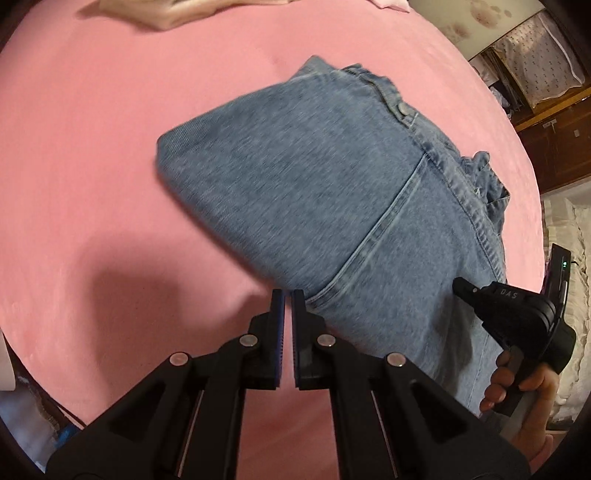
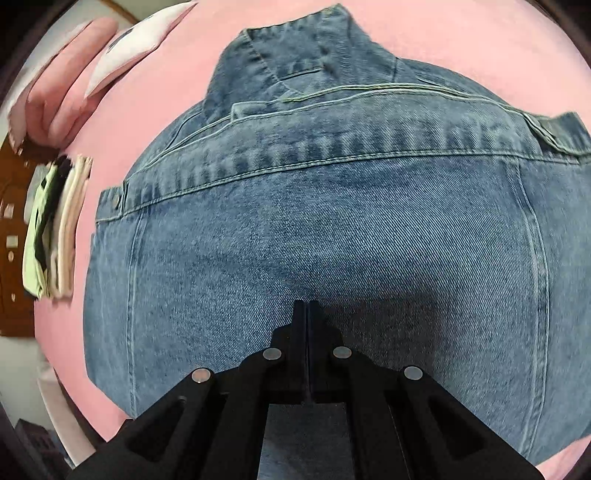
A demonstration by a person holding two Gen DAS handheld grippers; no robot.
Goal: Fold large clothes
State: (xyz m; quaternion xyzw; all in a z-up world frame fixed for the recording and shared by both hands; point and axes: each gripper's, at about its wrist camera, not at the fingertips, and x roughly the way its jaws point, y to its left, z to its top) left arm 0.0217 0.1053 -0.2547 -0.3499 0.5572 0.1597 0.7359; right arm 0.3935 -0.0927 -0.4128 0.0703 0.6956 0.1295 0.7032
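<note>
A blue denim jacket [image 1: 332, 192] lies folded on the pink bed sheet [image 1: 92, 166]; it fills the right wrist view [image 2: 332, 240], collar at the far end. My left gripper [image 1: 288, 295] is shut and empty, its tips at the jacket's near left edge. My right gripper [image 2: 306, 304] is shut and empty, its tips on or just above the middle of the denim. In the left wrist view the right gripper's body [image 1: 517, 317] and the hand holding it show at the jacket's right side.
Pale pink folded clothes [image 1: 166, 11] lie at the far edge of the bed. A stack of folded light garments [image 2: 55, 229] and a white one [image 2: 136, 40] lie left of the jacket. Wooden shelves with bedding [image 1: 535, 74] stand beyond the bed at the right.
</note>
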